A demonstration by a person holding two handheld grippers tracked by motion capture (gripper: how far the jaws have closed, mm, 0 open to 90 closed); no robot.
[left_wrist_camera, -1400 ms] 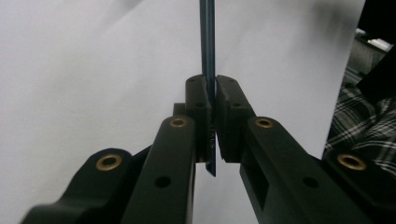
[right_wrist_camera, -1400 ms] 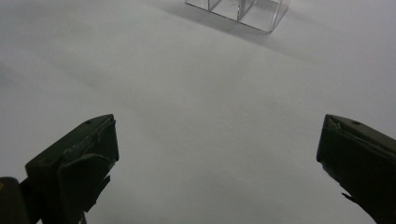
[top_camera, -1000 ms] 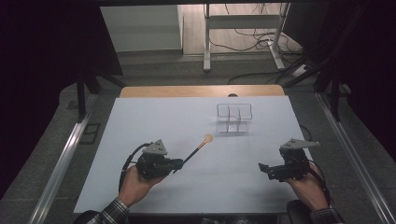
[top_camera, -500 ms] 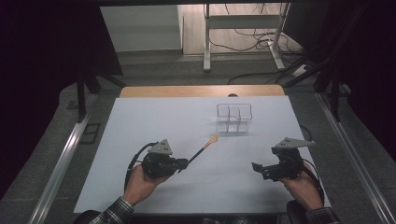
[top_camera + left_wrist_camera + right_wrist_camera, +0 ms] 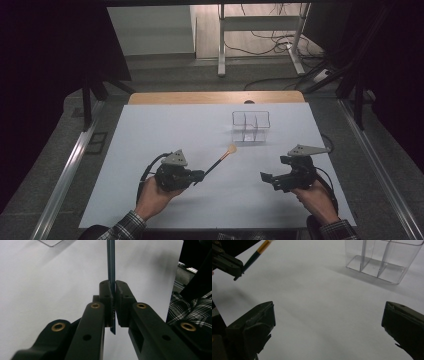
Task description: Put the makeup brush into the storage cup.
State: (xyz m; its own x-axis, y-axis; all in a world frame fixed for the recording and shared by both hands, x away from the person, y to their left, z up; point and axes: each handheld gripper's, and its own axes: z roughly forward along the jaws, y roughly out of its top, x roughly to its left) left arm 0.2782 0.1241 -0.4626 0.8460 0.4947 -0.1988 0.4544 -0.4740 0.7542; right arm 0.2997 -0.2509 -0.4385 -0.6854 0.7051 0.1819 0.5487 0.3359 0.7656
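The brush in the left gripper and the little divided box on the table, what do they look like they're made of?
The brush: its dark blue handle looks like painted wood or plastic, which one is unclear; a gold band suggests a metal ferrule, and the pale tip seems soft bristle. The divided box: clear, glossy hard plastic, probably acrylic, since the white table shows through its walls. The left gripper is clamped on the handle.

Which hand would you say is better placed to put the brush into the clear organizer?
Left, probably: the left gripper is shut on the brush, aimed toward the clear organizer. The right gripper is open.
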